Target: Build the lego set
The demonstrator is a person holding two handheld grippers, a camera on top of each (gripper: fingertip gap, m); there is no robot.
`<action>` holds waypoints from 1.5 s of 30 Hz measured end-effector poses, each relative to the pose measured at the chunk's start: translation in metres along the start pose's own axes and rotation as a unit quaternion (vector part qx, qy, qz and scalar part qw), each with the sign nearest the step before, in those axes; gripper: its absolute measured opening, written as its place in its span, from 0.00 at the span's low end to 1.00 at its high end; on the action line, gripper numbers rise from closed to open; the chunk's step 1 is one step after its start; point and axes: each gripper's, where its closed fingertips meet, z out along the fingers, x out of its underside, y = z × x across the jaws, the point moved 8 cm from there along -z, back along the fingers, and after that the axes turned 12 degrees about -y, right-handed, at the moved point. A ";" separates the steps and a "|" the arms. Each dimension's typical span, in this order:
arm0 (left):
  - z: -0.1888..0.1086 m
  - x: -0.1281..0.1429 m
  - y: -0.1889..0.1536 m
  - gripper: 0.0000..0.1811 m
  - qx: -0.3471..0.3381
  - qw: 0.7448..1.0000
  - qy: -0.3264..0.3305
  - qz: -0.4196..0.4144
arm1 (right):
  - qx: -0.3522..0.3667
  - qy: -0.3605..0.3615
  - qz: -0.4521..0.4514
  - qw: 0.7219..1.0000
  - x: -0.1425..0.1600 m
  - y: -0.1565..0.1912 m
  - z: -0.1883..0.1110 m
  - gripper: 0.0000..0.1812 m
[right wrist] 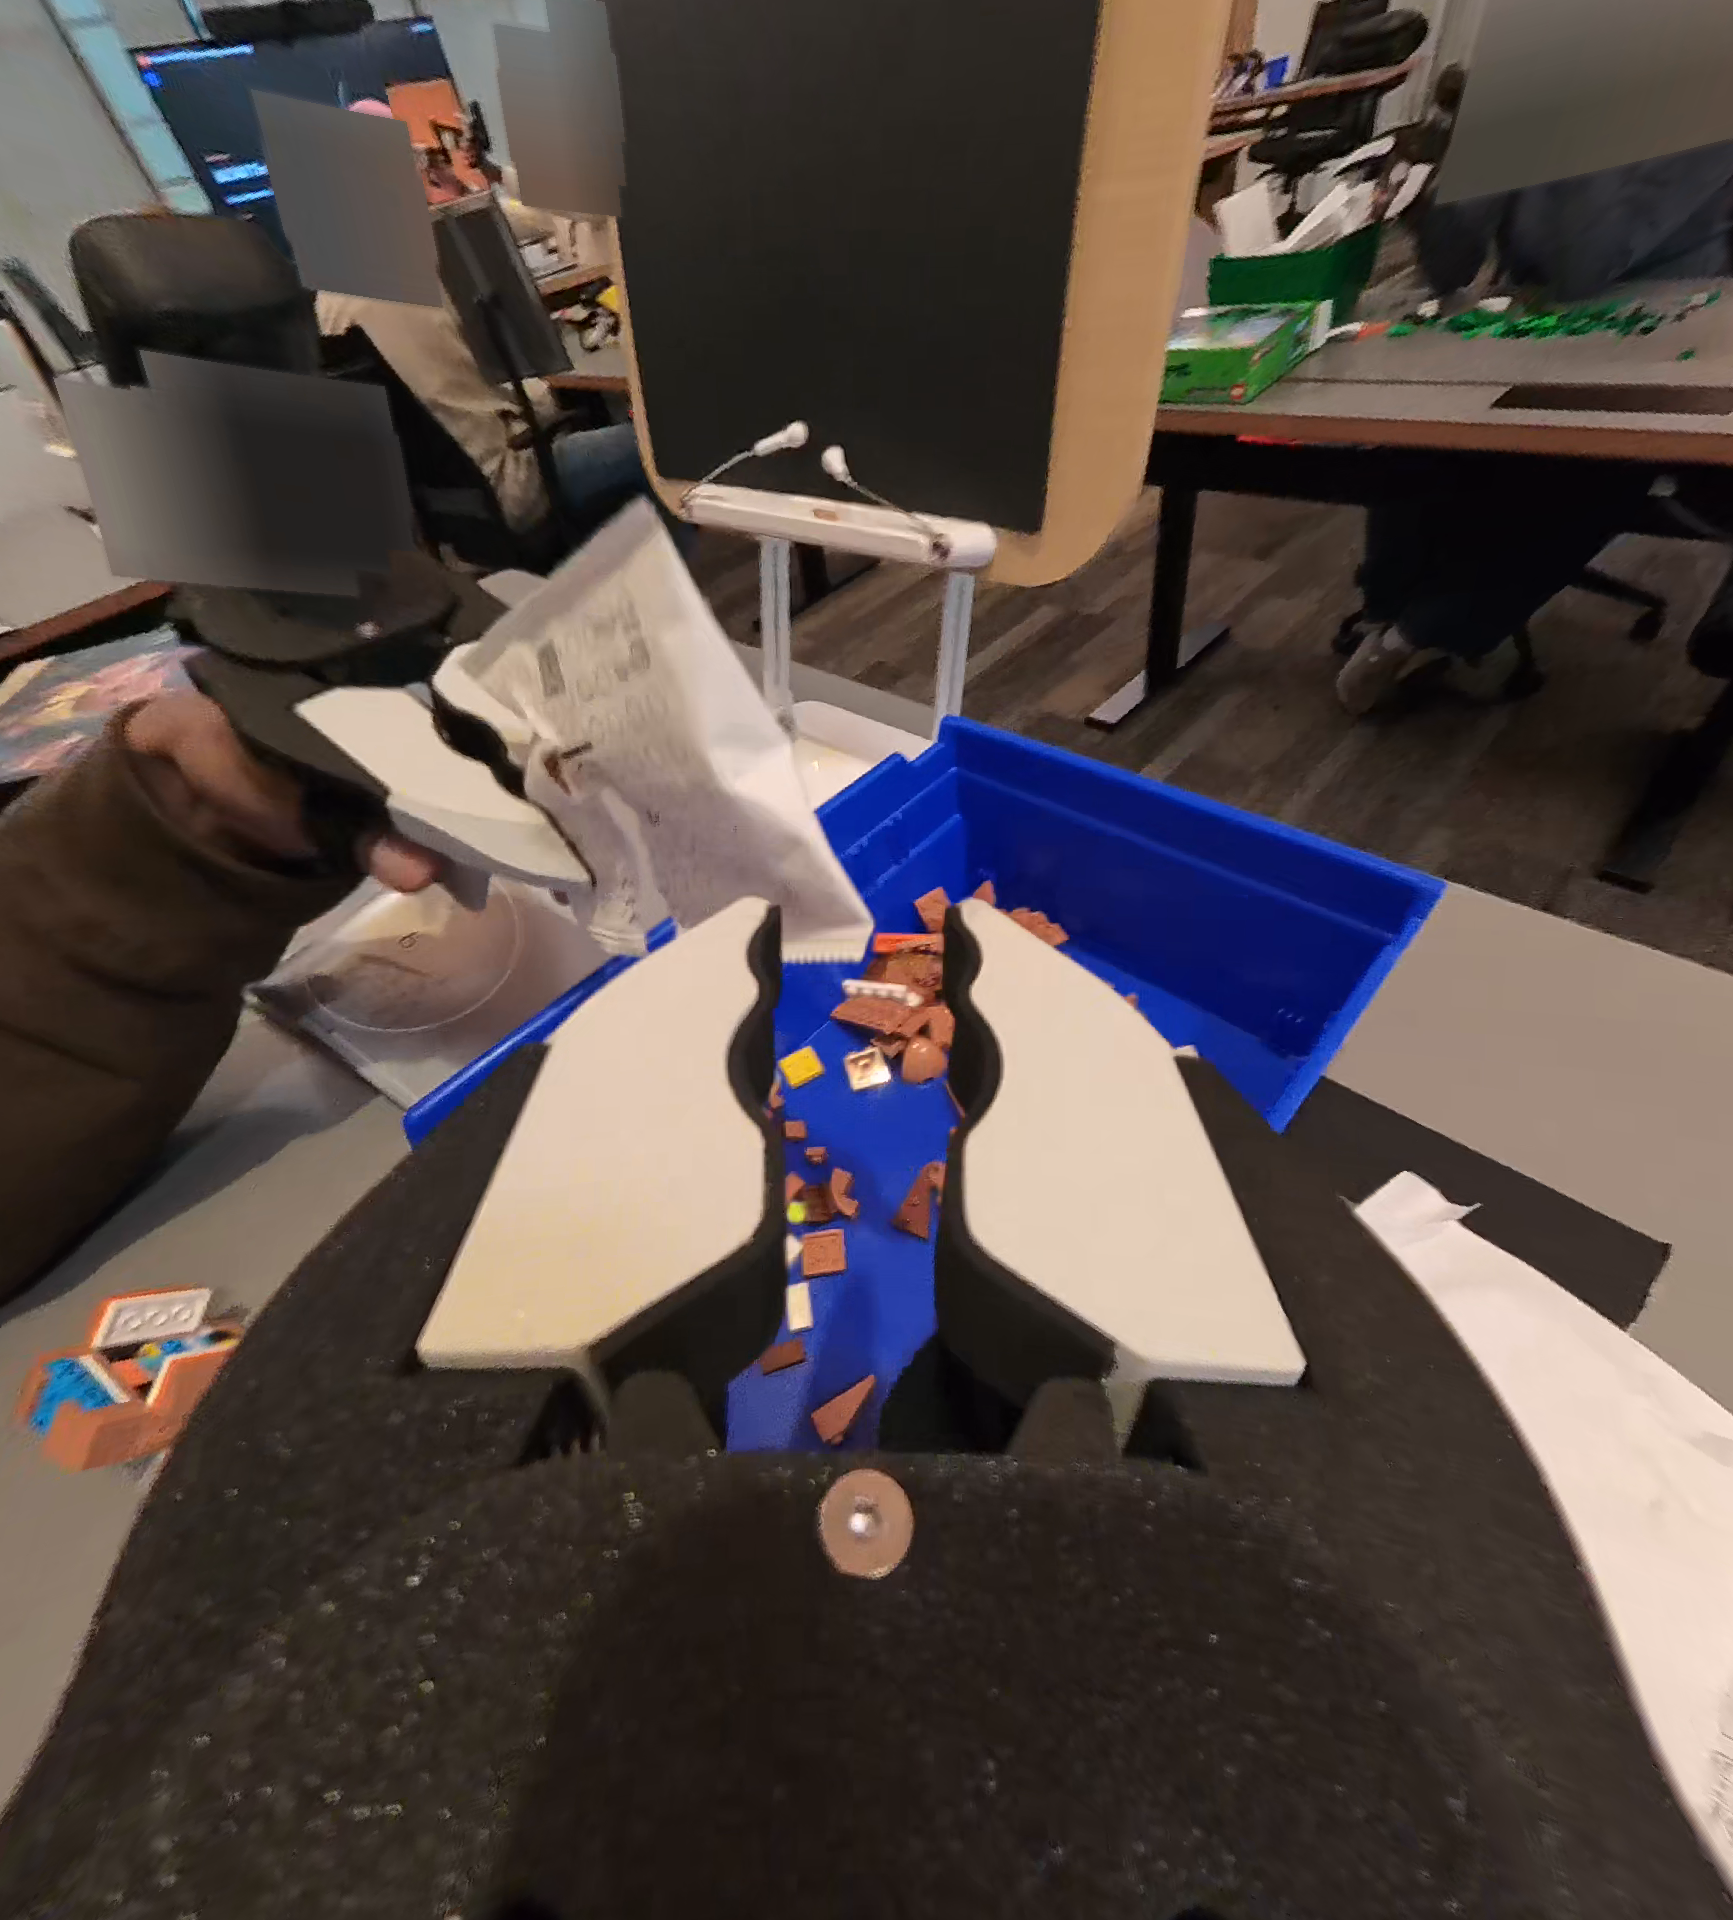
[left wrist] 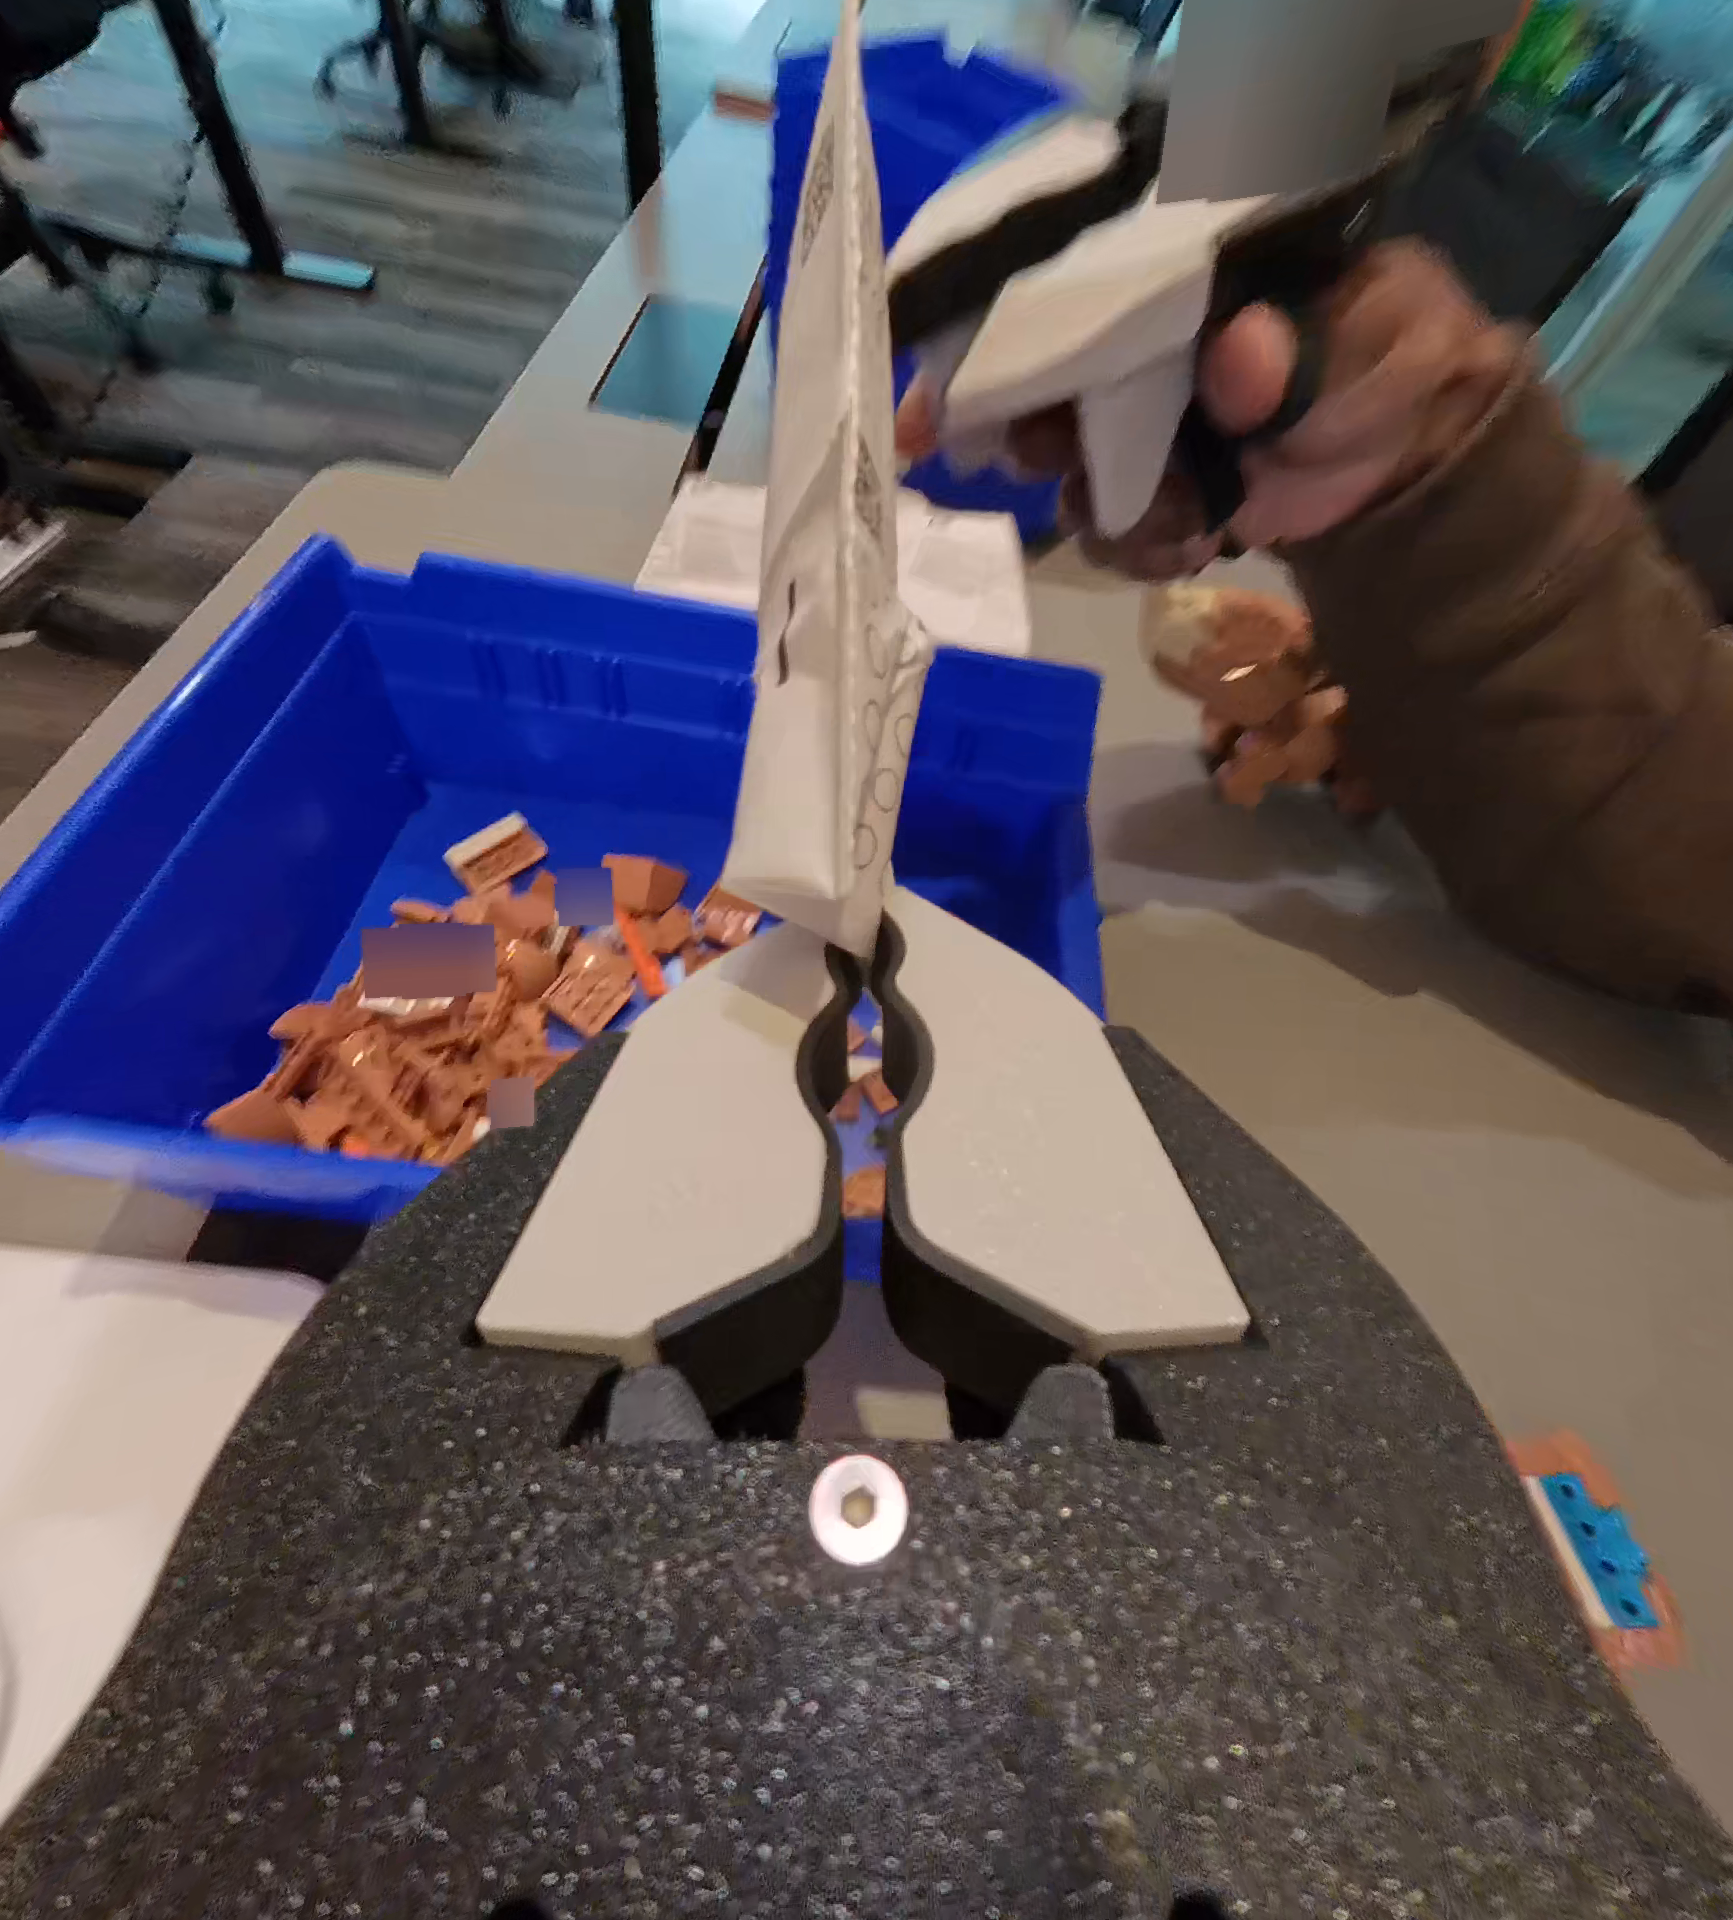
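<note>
A white paper bag point(left wrist: 831, 582) stands upright over a blue bin point(left wrist: 166, 790) that holds several loose brown lego pieces point(left wrist: 405, 1049). My left gripper point(left wrist: 867, 940) is shut on the bag's lower corner. My right gripper point(left wrist: 919, 353), held by a hand in a brown sleeve, is beside the bag's upper part. In the right wrist view my right gripper point(right wrist: 862, 925) is open and empty above the bin point(right wrist: 1153, 883) and its pieces point(right wrist: 893, 1018). The bag's point(right wrist: 675, 748) lower edge sits just beyond the right gripper's left fingertip. The left gripper point(right wrist: 540, 790) holds the bag's other end there.
A second blue bin point(left wrist: 955, 125) stands behind. A small orange and blue lego build point(left wrist: 1594, 1548) point(right wrist: 124, 1382) lies on the grey table. A brown lego clump point(left wrist: 1246, 686) lies under the right arm. White paper point(right wrist: 1620, 1475) lies at right, clear packaging point(right wrist: 405, 977) at left. People sit at desks behind. The left gripper's tips are roughly 11 cm from the right gripper's.
</note>
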 end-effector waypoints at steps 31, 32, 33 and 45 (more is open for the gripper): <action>0.017 0.008 -0.003 0.00 0.143 0.976 -0.121 -0.111 | -0.005 -0.090 -0.007 0.996 -0.020 0.019 0.011 0.09; 0.017 0.010 -0.003 0.00 0.136 0.980 -0.109 -0.101 | -0.004 -0.083 -0.009 0.996 -0.018 0.018 0.011 0.09; 0.016 0.011 -0.002 0.00 0.130 0.982 -0.100 -0.094 | -0.003 -0.081 -0.008 0.997 -0.017 0.017 0.011 0.10; 0.010 0.011 -0.006 0.00 0.122 0.990 -0.058 -0.044 | -0.038 0.000 -0.051 0.998 -0.002 0.021 0.015 0.12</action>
